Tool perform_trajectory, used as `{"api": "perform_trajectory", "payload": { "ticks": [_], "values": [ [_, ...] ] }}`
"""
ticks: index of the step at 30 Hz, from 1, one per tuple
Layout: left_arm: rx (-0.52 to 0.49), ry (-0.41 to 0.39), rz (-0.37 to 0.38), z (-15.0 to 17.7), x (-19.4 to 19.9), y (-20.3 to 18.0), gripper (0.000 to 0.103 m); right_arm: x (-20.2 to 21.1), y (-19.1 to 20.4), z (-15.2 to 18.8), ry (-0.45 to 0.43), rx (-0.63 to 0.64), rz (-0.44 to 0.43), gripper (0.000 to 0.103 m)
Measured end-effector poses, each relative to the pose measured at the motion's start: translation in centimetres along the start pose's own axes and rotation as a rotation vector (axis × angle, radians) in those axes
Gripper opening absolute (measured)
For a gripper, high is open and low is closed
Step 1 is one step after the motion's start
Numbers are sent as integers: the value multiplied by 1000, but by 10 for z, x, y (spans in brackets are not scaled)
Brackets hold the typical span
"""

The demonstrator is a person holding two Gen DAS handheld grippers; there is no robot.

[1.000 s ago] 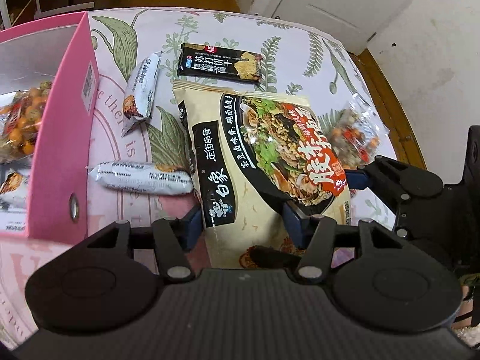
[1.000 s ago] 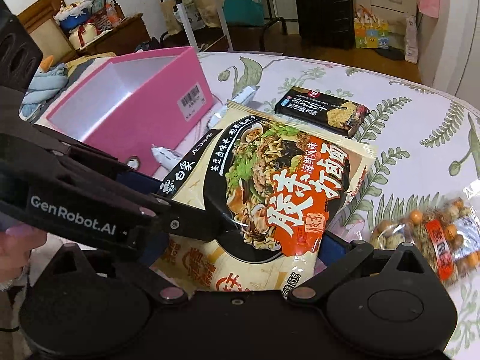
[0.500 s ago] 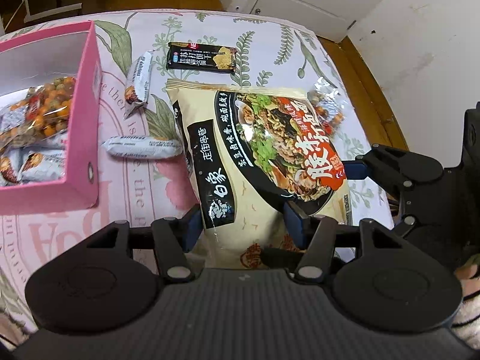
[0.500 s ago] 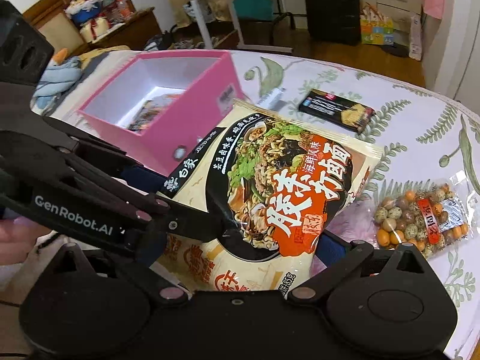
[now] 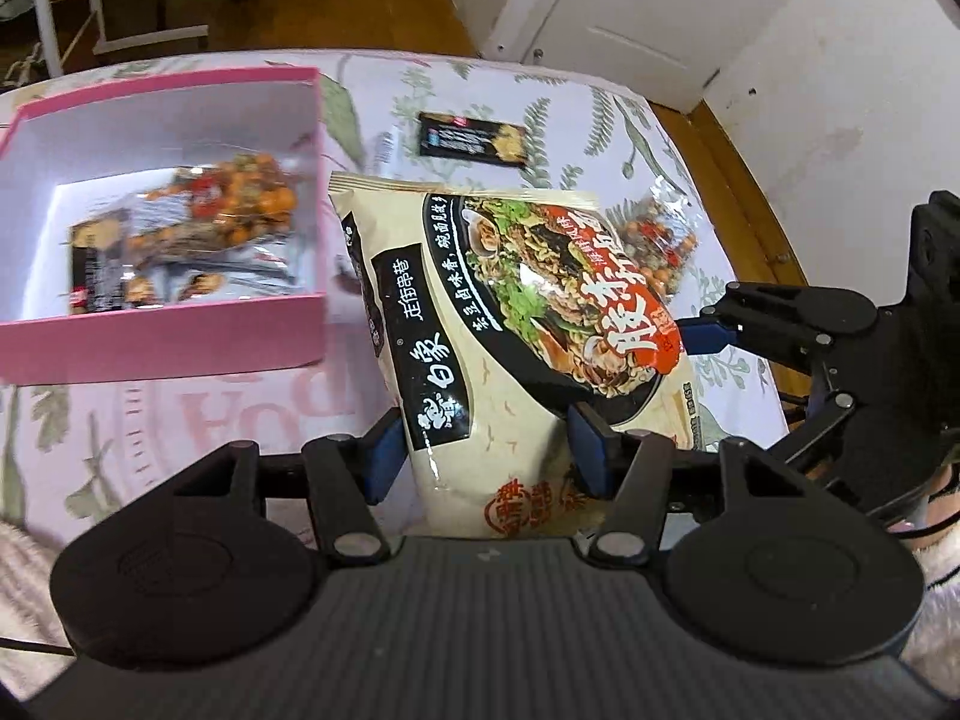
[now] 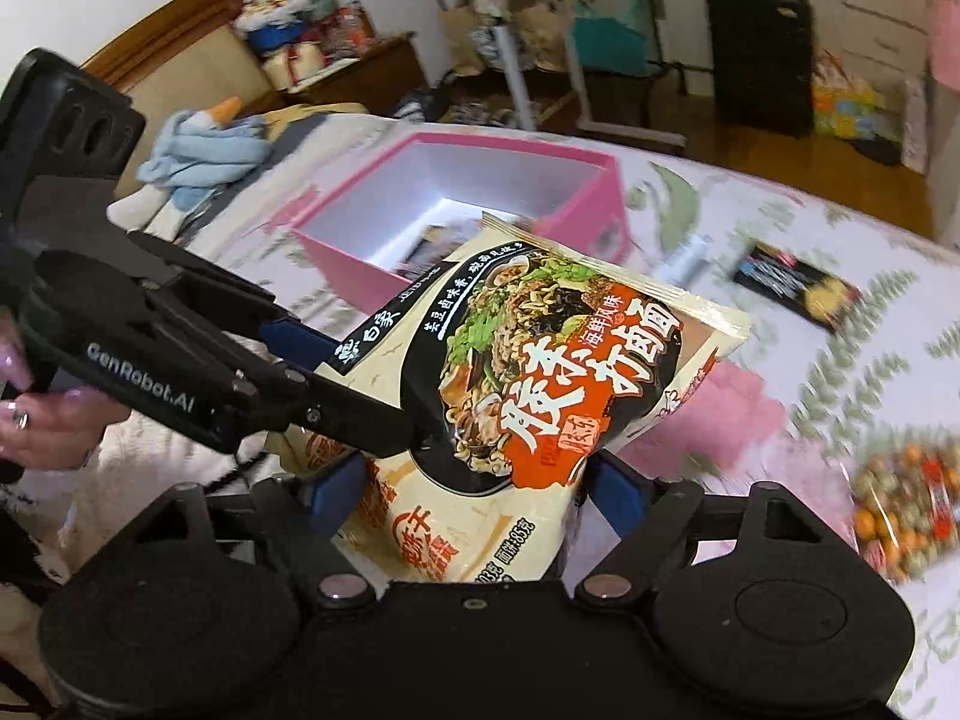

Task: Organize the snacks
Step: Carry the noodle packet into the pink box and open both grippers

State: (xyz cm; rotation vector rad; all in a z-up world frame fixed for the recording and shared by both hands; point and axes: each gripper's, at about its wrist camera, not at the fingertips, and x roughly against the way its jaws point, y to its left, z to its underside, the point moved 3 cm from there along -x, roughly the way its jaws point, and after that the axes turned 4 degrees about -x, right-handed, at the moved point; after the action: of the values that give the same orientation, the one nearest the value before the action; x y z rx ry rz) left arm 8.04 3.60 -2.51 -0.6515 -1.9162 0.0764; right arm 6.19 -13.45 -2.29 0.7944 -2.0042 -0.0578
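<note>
Leaf-print tablecloth (image 5: 600,120) lies under everything. Beside the pink box (image 5: 180,336), your left gripper (image 5: 483,450) and right gripper (image 6: 480,486) both clamp the noodle bag (image 5: 510,324). Its far corner may catch the box's wall.

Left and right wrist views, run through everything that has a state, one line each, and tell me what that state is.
Noodle packet: lifted off the table, gripped by both grippers.
Left gripper: shut on the packet's near end.
Right gripper: shut on the packet too.
Pink box: open, snacks already inside.
Black cracker pack: flat on the table, outside the box.
Nut bag: on the table, outside the box.
</note>
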Motion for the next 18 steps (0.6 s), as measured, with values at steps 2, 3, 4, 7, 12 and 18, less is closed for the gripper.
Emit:
{"api": "perform_trajectory", "payload": {
  "ticks": [2, 3, 4, 7, 12, 18],
  "values": [
    [10, -9, -12, 0, 13, 11, 56, -4, 14, -10, -12, 33, -15, 84],
    [11, -14, -21, 0, 18, 15, 56, -6, 18, -16, -17, 45, -20, 84],
    [9, -20, -33, -1, 25, 21, 56, -9, 24, -22, -22, 55, -25, 84],
    [5, -44, -67, -7, 41, 40, 56, -20, 39, -41, -40, 82, -35, 84],
    [9, -72, -114, -22, 66, 77, 56, -45, 55, -77, -66, 72, -80, 85],
    [18, -56, -209, -49, 71, 127, 56, -94, 57, -109, -78, 25, -137, 84]
  ]
}}
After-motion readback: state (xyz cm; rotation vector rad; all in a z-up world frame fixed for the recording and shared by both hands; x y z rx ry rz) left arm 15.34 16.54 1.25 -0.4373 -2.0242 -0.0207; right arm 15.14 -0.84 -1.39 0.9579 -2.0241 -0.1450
